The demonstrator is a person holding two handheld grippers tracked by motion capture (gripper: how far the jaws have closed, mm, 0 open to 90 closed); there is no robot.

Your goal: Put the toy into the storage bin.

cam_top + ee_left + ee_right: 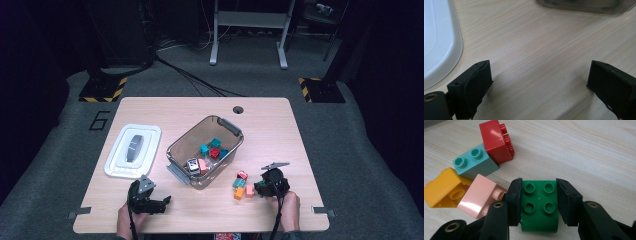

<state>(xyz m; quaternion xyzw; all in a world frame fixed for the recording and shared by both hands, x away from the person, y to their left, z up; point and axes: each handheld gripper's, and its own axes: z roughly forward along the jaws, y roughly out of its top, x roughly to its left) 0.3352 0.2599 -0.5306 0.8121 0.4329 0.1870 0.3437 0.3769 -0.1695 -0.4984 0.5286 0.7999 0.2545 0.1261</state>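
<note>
My right gripper (538, 184) is shut on a green four-stud brick (539, 207), which lies on the table with its studs up. In the high view the right gripper (263, 188) sits near the table's front right. Just left of it lie a red brick (495, 141), a teal brick (474, 163), an orange brick (444, 188) and a pink brick (480, 196). A clear plastic bin (232, 126) mid-table holds several bricks. My left gripper (540, 75) rests open over bare wood at the front left (162, 202).
A white lid (133, 150) lies flat left of the bin, and its edge (439, 45) is close to my left jaw. The bin's corner (584, 5) stands ahead of the left gripper. The wooden table (280, 130) has a cable hole at the back.
</note>
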